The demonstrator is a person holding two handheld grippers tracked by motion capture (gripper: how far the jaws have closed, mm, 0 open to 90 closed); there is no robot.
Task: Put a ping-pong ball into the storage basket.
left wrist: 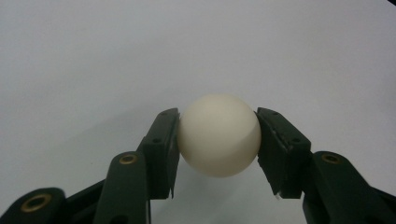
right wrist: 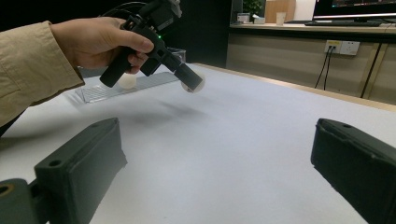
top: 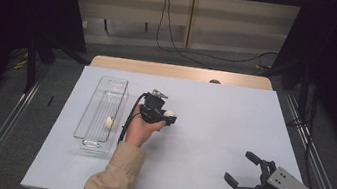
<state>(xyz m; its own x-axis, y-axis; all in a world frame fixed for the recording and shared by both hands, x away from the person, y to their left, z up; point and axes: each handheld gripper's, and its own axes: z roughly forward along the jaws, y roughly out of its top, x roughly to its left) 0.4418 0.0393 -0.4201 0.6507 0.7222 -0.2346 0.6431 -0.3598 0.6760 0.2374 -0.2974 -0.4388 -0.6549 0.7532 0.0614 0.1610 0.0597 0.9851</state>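
A cream-white ball (left wrist: 218, 135) sits between the two black jaws of my left gripper (left wrist: 217, 122), whose pads press on both its sides. In the high view this gripper (top: 170, 117) holds the ball (top: 169, 113) just right of a clear oblong tray (top: 104, 96). The right gripper view shows the ball (right wrist: 193, 84) lifted off the white sheet, with its shadow below. A second white ball (top: 109, 122) lies inside the tray. My right gripper (top: 238, 166) rests near the table's front right, jaws wide apart with nothing between them (right wrist: 217, 158).
A white sheet (top: 223, 118) covers the table, with a wooden edge (top: 180, 72) at the back. Metal rails run along both sides on the floor. Cables (top: 166, 28) hang down a wall behind the table.
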